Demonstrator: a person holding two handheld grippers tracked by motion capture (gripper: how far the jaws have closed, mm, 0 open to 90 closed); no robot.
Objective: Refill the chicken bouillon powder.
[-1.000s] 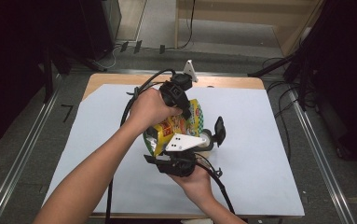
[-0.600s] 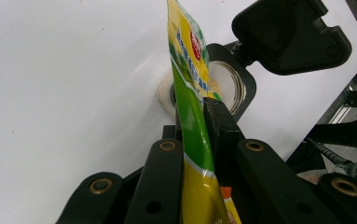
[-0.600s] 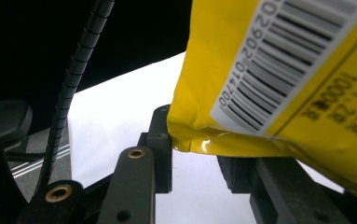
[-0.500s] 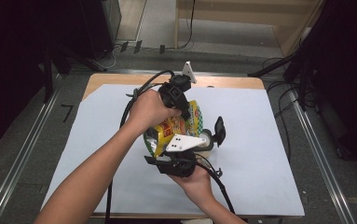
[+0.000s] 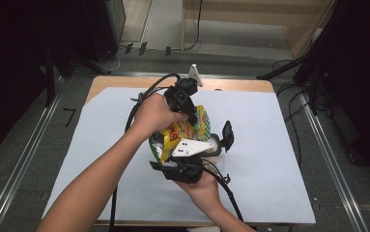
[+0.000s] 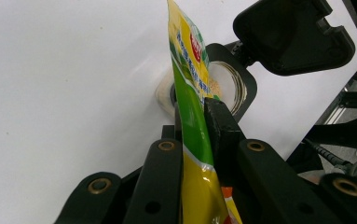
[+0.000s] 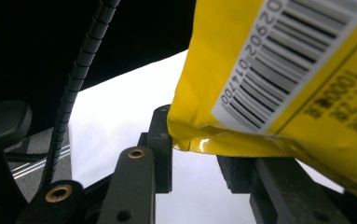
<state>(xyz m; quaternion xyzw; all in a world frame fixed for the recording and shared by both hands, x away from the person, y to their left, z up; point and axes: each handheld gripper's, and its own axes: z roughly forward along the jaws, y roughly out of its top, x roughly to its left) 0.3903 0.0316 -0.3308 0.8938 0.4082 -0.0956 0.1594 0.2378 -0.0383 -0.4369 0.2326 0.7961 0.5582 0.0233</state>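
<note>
high view: glossy yellow-green pouch held above the table centre, beside a small jar. left gripper view: left gripper clamps the pouch's thin flat edge. right gripper view: right gripper pinches its lower corner; pulling evenly should avoid spilling.

The yellow pouch runs off the right gripper view's edges.
</note>
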